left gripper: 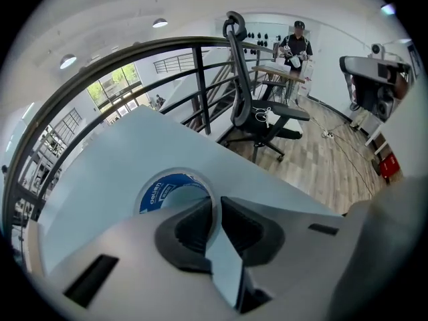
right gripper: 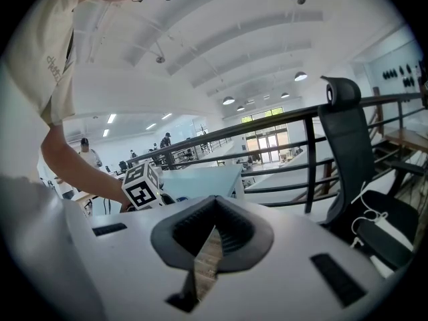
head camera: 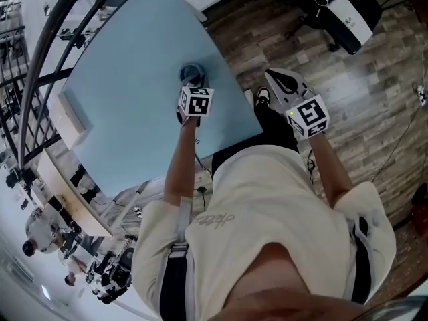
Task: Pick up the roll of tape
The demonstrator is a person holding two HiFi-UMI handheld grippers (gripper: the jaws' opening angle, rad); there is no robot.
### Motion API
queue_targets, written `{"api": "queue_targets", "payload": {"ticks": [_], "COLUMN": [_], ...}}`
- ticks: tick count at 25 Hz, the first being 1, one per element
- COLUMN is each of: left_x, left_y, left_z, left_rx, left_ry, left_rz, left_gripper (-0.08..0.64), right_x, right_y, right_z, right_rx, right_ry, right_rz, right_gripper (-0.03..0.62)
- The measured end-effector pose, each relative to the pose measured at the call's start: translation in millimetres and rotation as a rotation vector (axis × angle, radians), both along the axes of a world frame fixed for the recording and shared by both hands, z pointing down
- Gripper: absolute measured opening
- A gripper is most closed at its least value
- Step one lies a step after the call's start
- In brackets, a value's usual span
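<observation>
A roll of tape (left gripper: 160, 191) with a blue printed core lies flat on the pale blue table (left gripper: 120, 152), close to its right edge. My left gripper (left gripper: 216, 209) points steeply down at it, one jaw inside the ring and one outside, shut on the roll's near wall. From the head view the roll of tape (head camera: 192, 72) peeks out just beyond the left gripper (head camera: 192, 82). My right gripper (head camera: 279, 80) hangs off the table's edge over the wood floor, jaws shut and empty. The right gripper view shows the right gripper (right gripper: 215, 202) with its tips meeting.
A black office chair (left gripper: 257, 112) stands on the wood floor (head camera: 361, 99) beyond the table's right edge. A dark curved railing (left gripper: 134, 65) runs behind the table. A person (left gripper: 294, 42) stands at a far bench. A wall panel (head camera: 73, 116) borders the table's left.
</observation>
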State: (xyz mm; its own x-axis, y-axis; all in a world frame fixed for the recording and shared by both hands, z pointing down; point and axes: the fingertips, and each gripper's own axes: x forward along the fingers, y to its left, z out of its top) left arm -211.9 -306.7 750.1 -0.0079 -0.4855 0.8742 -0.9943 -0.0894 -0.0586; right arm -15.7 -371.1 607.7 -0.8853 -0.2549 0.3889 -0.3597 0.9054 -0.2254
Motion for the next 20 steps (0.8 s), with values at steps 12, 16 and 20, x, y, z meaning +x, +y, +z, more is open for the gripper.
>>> {"api": "queue_targets", "payload": {"ticks": [12, 16, 20], "left_x": [-11.8, -17.3, -22.6], "left_y": [26.7, 33.4, 43.3], "left_z": [-79.5, -117.8, -153.0], "left_rx": [0.190, 0.273, 0.347], "left_ry": [0.083, 0.099, 0.105], "left_rz": [-0.166, -0.214, -0.229], "left_gripper": [0.057, 0.055, 0.057], "right_x": [-24.8, -34.1, -44.3], "right_y": [28.7, 33.9, 35.9], "right_z": [-24.3, -44.9, -66.8], "right_rx": [0.092, 0.126, 0.111], "right_ry": [0.031, 0.016, -0.037], "right_rz": [-0.085, -0.120, -0.115], "right_gripper": [0.006, 0.006, 0.006]}}
